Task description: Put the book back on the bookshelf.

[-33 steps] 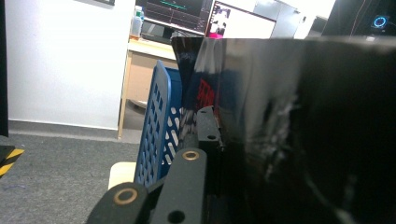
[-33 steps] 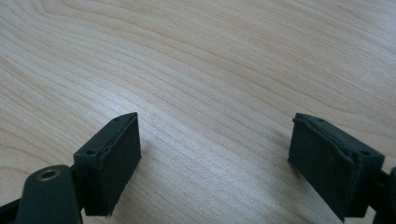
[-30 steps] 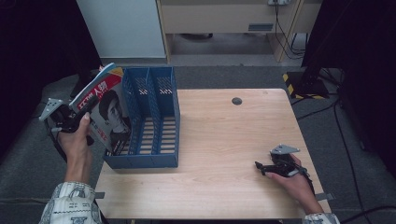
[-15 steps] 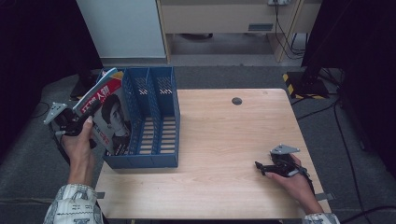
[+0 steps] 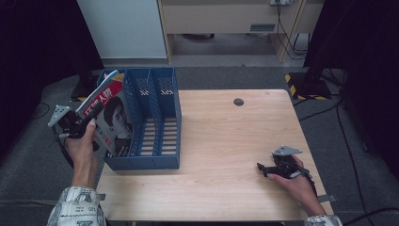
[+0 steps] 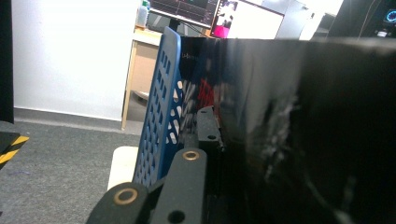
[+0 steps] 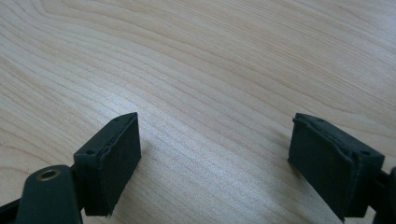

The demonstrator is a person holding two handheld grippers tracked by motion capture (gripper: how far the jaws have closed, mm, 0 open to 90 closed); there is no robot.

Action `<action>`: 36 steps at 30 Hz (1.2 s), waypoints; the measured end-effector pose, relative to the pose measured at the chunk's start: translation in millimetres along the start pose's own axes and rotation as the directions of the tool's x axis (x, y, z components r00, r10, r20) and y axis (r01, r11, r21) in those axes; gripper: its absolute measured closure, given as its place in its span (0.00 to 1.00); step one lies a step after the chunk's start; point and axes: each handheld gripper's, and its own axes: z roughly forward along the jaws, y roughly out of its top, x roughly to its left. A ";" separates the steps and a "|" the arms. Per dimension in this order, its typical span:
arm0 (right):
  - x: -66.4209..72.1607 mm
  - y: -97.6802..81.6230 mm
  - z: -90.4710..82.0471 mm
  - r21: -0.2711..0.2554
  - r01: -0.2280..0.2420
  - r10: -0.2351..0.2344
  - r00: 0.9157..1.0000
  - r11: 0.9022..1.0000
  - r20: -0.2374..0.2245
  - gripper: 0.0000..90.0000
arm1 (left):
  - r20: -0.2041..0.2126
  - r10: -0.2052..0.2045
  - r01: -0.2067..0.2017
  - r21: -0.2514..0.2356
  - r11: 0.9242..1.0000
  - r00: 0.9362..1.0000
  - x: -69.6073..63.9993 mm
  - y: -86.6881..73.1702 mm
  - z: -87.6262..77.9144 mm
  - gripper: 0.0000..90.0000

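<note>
Magazine (image 5: 113, 117) now lower in rack (image 5: 160, 122)

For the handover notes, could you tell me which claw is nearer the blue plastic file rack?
Left: the left claw holds a magazine at the blue plastic file rack; the right claw rests far across the table.

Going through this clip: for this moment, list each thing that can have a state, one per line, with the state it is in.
Magazine: held tilted, lower end inside the leftmost slot of the file rack.
File rack: upright on the table's left edge, other slots empty.
Left claw: shut on the magazine.
Right claw: open, empty, resting on the table.
</note>
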 end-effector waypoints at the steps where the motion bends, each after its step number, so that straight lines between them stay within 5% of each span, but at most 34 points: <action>1: 0.0 0.0 0.0 0.000 0.000 0.000 1.000 1.000 0.000 0.19 | -0.003 0.000 0.000 -0.001 1.000 1.000 0.6 -0.2 -0.3 0.95; 19: 0.1 0.0 0.0 0.000 0.000 0.000 1.000 1.000 0.000 0.19 | -0.044 0.021 -0.022 -0.022 1.000 0.999 5.0 3.3 1.3 0.95; 36: 0.0 0.0 0.0 0.000 -0.001 0.001 1.000 1.000 0.000 0.19 | -0.044 0.002 -0.003 -0.028 1.000 0.999 8.5 -2.9 4.1 0.95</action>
